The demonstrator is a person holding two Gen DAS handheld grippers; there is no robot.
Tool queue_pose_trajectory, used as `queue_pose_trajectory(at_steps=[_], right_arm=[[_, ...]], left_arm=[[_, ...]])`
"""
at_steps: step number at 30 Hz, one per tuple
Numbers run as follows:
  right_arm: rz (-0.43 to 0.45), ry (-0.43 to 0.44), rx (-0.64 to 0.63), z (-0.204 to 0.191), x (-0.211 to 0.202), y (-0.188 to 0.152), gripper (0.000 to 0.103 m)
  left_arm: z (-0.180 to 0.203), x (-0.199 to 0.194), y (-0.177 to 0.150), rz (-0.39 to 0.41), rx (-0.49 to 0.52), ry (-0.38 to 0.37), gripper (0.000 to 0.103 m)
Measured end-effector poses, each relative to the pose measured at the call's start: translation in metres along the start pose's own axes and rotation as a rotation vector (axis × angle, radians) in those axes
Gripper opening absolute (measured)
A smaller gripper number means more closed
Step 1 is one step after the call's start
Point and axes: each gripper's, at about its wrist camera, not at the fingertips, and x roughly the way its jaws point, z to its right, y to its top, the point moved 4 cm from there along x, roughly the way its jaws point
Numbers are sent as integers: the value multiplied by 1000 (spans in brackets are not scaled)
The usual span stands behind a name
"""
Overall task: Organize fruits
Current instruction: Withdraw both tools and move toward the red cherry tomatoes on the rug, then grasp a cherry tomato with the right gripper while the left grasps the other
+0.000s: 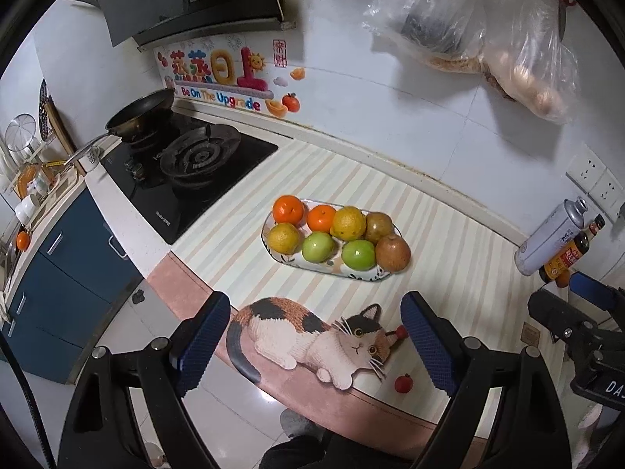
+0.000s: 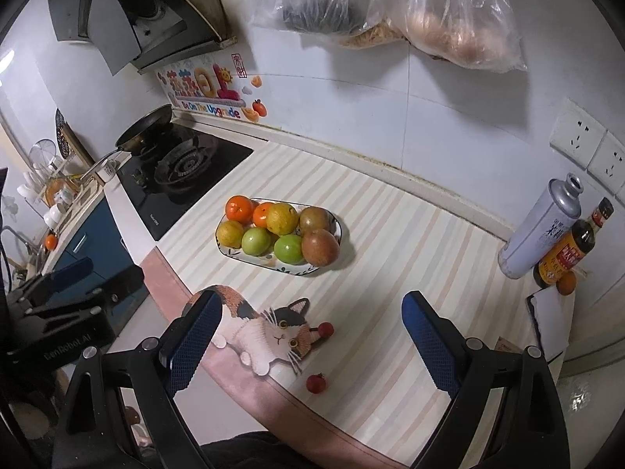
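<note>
A gas hob is set into the bench at the left, with a dark frying pan on its far burner. A range hood hangs above it. A colourful wall sticker runs along the white tiles behind the hob. A striped mat printed with a calico cat covers the bench. At the right stand a grey metal canister and a dark sauce bottle, touching. Wall sockets sit above them. Clear plastic bags hang on the wall. Blue cabinets lie below the hob.
</note>
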Motion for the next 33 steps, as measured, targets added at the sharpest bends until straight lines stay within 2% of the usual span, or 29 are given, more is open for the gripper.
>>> queue_pose_trajectory(at_steps=[3, 7, 9, 10, 12, 15, 18, 19, 24, 25, 28, 33], right_arm=[[-37, 4, 11, 4, 19, -5, 95], [-148, 19, 43, 14, 64, -27, 95], [-232, 26, 62, 20, 97, -47, 95], [-264, 27, 69, 22, 111, -54, 95], [-336, 18, 80, 26, 143, -78, 95], [-421, 27, 98, 29, 180, -108, 94], [-507, 47, 122, 30, 214, -138, 81], [-522, 59, 137, 31, 220, -145, 74], [-560, 86, 146, 30, 246, -168, 48], [-562, 90, 146, 29, 247, -169, 40], [-545, 89, 141, 29, 247, -172, 33], [-484, 80, 205, 52, 232, -159, 33]], left_arm=[[0, 8, -4, -18, 5, 5, 89], [0, 31, -12, -64, 19, 28, 91], [0, 48, -18, -99, 35, 53, 103], [0, 54, -21, -110, 44, 62, 103], [-2, 78, -31, -159, 65, 94, 103], [-3, 112, -49, -253, 72, 97, 103], [-1, 140, -65, -325, 96, 112, 103], [-1, 148, -69, -342, 103, 118, 103], [4, 184, -87, -433, 134, 135, 103], [5, 189, -90, -446, 138, 138, 103], [10, 197, -94, -468, 148, 129, 103], [32, 203, -96, -475, 171, 74, 103]])
